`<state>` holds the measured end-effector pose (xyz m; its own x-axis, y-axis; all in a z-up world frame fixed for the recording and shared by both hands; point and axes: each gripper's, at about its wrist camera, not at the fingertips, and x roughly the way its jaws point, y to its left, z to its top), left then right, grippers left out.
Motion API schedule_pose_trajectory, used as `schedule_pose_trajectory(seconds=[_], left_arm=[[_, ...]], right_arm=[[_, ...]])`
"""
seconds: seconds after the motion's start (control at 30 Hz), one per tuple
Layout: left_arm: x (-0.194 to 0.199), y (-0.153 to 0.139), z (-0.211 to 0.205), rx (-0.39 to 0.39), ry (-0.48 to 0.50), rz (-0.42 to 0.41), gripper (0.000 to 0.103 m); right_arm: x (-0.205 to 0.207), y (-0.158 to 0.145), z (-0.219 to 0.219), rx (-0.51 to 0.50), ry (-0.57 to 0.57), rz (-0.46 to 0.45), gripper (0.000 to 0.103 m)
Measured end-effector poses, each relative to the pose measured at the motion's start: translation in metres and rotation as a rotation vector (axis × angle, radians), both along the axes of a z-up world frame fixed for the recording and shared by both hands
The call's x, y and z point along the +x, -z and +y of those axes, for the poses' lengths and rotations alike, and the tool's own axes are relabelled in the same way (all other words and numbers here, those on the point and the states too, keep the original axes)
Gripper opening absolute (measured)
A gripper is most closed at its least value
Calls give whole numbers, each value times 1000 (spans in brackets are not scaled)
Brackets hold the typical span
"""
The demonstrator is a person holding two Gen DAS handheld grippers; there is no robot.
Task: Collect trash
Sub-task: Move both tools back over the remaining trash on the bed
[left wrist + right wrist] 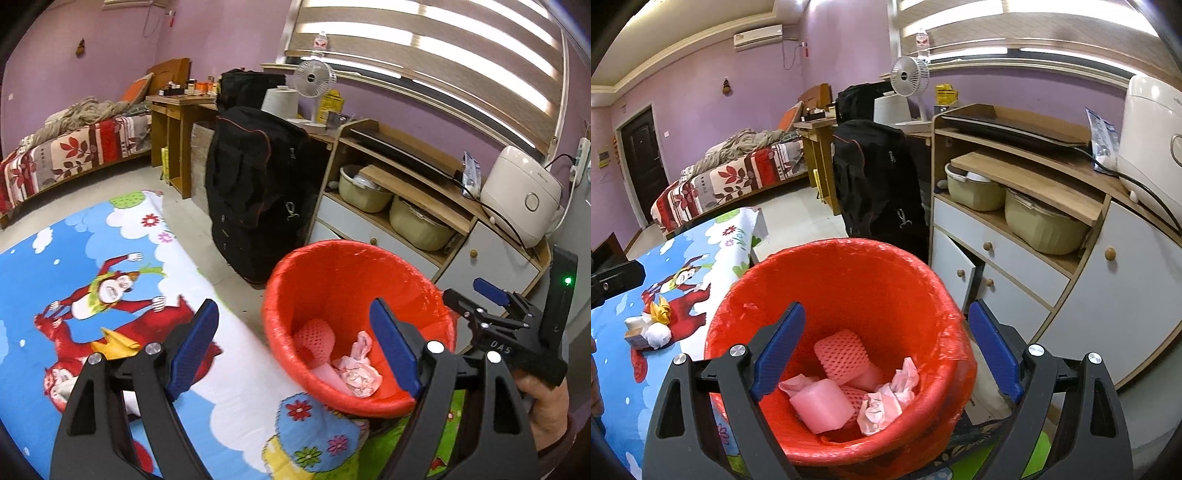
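Trash round, part done: both claws empty beside the red bin.

Left wrist view: left claw (295,354) spread wide, nothing between its blue pads; red plastic-lined round bin (369,266) ahead and to its right, holding crumpled pink paper (356,374) and pink foam netting (314,338); crumpled yellow wrapper (114,343) on the cartoon-printed worktop (55,266), just left of the left pad; right claw (480,295) visible at the far right edge, likewise open. Right wrist view: right claw (886,354) wide open and empty, poised directly over the bin; remaining trash, a yellow wrapper, white paper wad (659,334) and small carton (637,332), clustered on the worktop well to its left; the left claw looks the nearer to it.
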<state>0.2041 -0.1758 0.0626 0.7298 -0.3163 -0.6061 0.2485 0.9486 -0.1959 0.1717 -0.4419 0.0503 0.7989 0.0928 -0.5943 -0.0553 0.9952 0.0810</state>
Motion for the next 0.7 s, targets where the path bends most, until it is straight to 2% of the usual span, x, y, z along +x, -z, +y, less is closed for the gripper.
schedule_pose_trajectory(seconds=[0.37, 0.7], left_arm=[[-24, 5, 51, 6, -103, -7, 81], [-47, 21, 90, 13, -182, 20, 81]], right_arm=[[-3, -4, 25, 4, -55, -10, 84], [-8, -8, 50, 12, -111, -21, 84]])
